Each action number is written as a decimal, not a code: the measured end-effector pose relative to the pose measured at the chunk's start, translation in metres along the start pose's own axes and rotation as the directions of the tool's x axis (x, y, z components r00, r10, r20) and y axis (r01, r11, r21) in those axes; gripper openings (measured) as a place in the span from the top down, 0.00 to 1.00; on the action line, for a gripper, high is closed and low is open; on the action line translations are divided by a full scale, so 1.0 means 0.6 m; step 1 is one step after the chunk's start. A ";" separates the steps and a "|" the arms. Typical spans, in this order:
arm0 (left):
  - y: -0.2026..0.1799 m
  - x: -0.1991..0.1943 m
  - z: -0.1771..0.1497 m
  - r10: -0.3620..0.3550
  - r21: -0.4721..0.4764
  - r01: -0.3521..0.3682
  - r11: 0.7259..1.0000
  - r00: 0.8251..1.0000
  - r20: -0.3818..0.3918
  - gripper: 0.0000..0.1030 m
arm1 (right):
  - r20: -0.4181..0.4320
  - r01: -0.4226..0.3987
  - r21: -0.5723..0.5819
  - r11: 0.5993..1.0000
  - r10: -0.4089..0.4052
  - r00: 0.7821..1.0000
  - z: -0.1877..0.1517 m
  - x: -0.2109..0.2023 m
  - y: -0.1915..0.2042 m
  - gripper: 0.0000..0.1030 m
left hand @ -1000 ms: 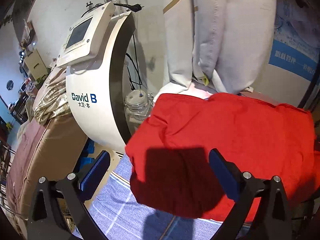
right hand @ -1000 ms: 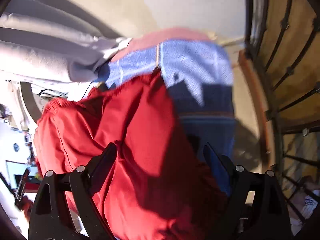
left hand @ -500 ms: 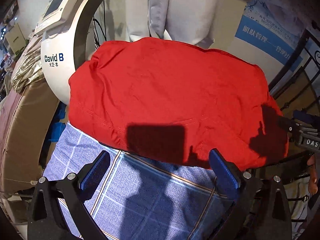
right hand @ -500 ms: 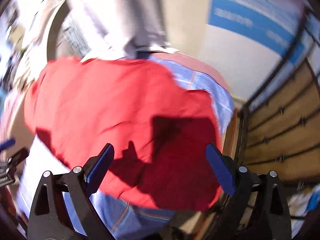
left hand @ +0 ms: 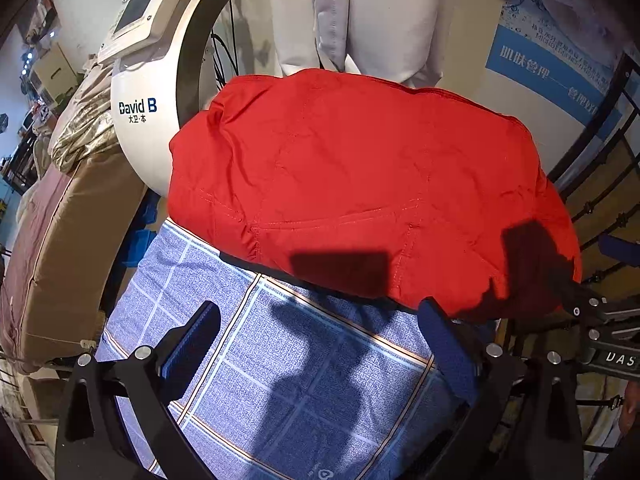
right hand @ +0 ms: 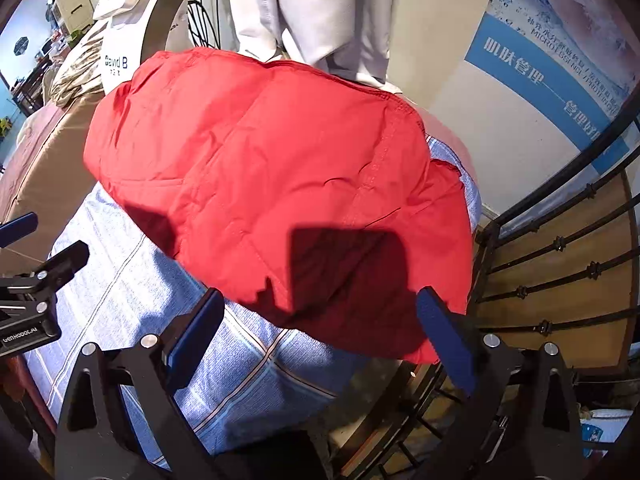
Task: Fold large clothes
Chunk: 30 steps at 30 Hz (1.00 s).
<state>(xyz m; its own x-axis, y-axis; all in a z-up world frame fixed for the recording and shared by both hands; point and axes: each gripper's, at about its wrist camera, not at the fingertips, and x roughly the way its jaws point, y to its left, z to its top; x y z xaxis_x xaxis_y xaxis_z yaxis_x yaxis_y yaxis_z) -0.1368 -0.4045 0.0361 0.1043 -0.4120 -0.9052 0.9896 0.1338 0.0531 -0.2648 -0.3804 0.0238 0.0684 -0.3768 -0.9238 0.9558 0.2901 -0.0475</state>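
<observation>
Left gripper [left hand: 320, 344] spread wide, holding nothing, hovering over the blue checked cloth [left hand: 304, 384] directly below and ahead of its blue pads [left hand: 192, 344]. Right gripper [right hand: 320, 332] likewise spread and empty, above the cloth's [right hand: 132, 292] right edge, one pad [right hand: 444, 336] past that edge and over the black railing [right hand: 560, 248]. Just ahead of both, the red garment [left hand: 352, 184] lying folded in a rounded heap on the cloth, apart from either gripper, gripper shadows falling dark across its near hem. From the right wrist view, garment [right hand: 272, 176] draped over the cloth's far right corner, hem hanging slightly past the edge toward the railing. To the right of the left gripper, part of the right gripper [left hand: 596, 312] visible beside the garment's lower corner; to the left of the right gripper, part of the left one [right hand: 32, 280] over the cloth. Beyond the garment, grey hanging clothes [left hand: 360, 16] touching or just behind its far edge. Ahead and left, a white machine [left hand: 160, 80] marked "David B" with a screen, close by the garment's left side. Further left, a tan bed [left hand: 68, 216]. Ahead and right, a blue poster [left hand: 552, 72] on the wall.
</observation>
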 end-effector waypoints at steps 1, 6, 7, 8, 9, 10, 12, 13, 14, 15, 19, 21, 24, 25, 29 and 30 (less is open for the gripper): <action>-0.002 0.001 0.000 0.009 0.008 -0.009 1.000 1.000 -0.003 0.06 | 0.002 0.006 -0.008 1.000 -0.006 1.000 -0.001 -0.002 0.004 0.08; -0.013 0.001 -0.001 0.039 0.050 -0.039 0.998 0.999 -0.016 0.06 | 0.014 0.022 -0.011 1.000 -0.022 1.000 -0.001 -0.010 0.008 0.08; -0.013 0.002 -0.001 0.042 0.052 -0.041 0.998 0.999 -0.018 0.06 | 0.015 0.026 -0.011 1.000 -0.025 1.000 -0.002 -0.011 0.008 0.08; -0.015 0.003 -0.002 0.042 0.054 -0.041 0.998 0.999 -0.020 0.06 | 0.015 0.028 -0.012 1.000 -0.027 1.000 -0.001 -0.010 0.008 0.08; -0.015 0.003 -0.002 0.042 0.057 -0.040 0.998 0.999 -0.022 0.06 | 0.014 0.030 -0.014 0.999 -0.030 0.999 -0.001 -0.010 0.008 0.08; -0.017 0.004 -0.002 0.042 0.061 -0.041 0.997 0.999 -0.024 0.06 | 0.013 0.032 -0.015 0.999 -0.032 0.999 -0.002 -0.009 0.008 0.08; -0.018 0.005 -0.002 0.051 0.066 -0.050 0.997 0.998 -0.026 0.06 | 0.012 0.030 -0.017 0.999 -0.030 0.999 -0.002 -0.009 0.008 0.08; -0.018 0.005 -0.003 0.055 0.067 -0.053 0.996 0.998 -0.024 0.06 | 0.012 0.030 -0.017 0.999 -0.029 0.999 -0.003 -0.010 0.008 0.08; -0.018 0.004 -0.003 0.058 0.068 -0.056 0.996 0.998 -0.023 0.06 | 0.012 0.030 -0.019 0.999 -0.030 0.999 -0.002 -0.009 0.008 0.08; -0.018 0.004 -0.002 0.057 0.070 -0.055 0.996 0.998 -0.023 0.06 | 0.010 0.031 -0.019 0.999 -0.031 0.999 -0.002 -0.008 0.008 0.08; -0.017 0.006 0.000 0.057 0.070 -0.055 0.996 0.998 -0.027 0.06 | 0.007 0.030 -0.017 0.999 -0.030 1.000 -0.001 -0.006 0.007 0.08; -0.017 0.005 0.001 0.055 0.071 -0.053 0.996 0.998 -0.025 0.06 | 0.007 0.028 -0.016 0.999 -0.028 1.000 -0.001 -0.007 0.007 0.08; -0.019 0.006 0.001 0.051 0.078 -0.049 0.996 0.998 -0.028 0.06 | 0.006 0.028 -0.017 0.999 -0.028 1.000 -0.001 -0.006 0.007 0.08; -0.019 0.006 0.000 0.050 0.080 -0.047 0.996 0.998 -0.030 0.06 | 0.005 0.027 -0.018 0.999 -0.027 1.000 -0.002 -0.005 0.008 0.08; -0.021 0.008 0.000 0.041 0.080 -0.038 0.996 0.999 -0.033 0.06 | 0.002 0.023 -0.020 1.000 -0.023 1.000 -0.004 -0.003 0.010 0.08; -0.020 0.007 0.000 0.041 0.081 -0.038 0.996 0.999 -0.032 0.06 | 0.000 0.022 -0.019 1.000 -0.022 1.000 -0.004 -0.002 0.010 0.08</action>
<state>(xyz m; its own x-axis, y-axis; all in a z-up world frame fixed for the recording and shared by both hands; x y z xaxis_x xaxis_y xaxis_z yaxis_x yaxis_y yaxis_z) -0.1483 -0.4080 0.0314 0.1412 -0.3770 -0.9154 0.9897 0.0755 0.1215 -0.2599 -0.3760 0.0238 0.0476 -0.3834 -0.9224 0.9515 0.2983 -0.0748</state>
